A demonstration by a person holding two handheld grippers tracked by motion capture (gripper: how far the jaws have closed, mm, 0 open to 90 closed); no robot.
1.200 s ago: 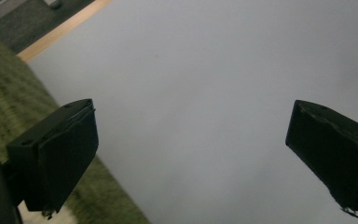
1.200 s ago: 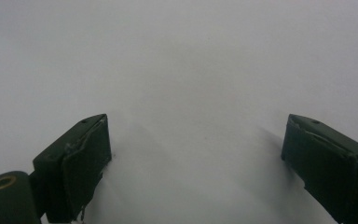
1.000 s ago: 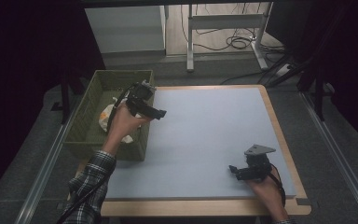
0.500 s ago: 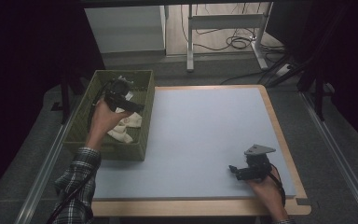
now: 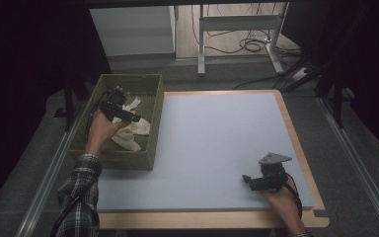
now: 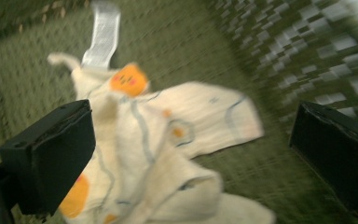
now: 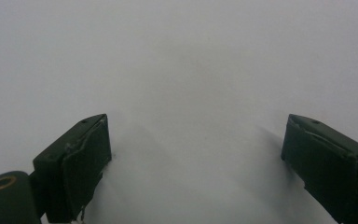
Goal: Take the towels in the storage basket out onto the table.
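The left gripper (image 5: 128, 116) hangs over the green crate (image 5: 150, 126), its jaws wide apart with nothing between them. In the left gripper view they frame a heap of cream socks (image 6: 168, 140) lying on the crate's floor — the socks sit below and between the jaws, not touched by either.

One sock stretches its long axis across that view, from the orange-marked heel near the left jaw out to a toe (image 6: 247, 123) that points toward the right jaw. Another is folded under it, toward the bottom edge. A white label strip (image 6: 101, 35) runs from the heap toward the top of the view. From the high view the heap lies in the crate's middle, slightly nearer the person, with its length slanting from the far side down toward the near wall.

The left gripper view is blurred, so the printed figures on the socks cannot be read, and how many socks make up the heap cannot be told.

The right gripper (image 5: 250, 180) rests low on the blue-grey table (image 5: 212, 143) near its near right corner — jaws spread, nothing held. Its own view looks along bare table surface.
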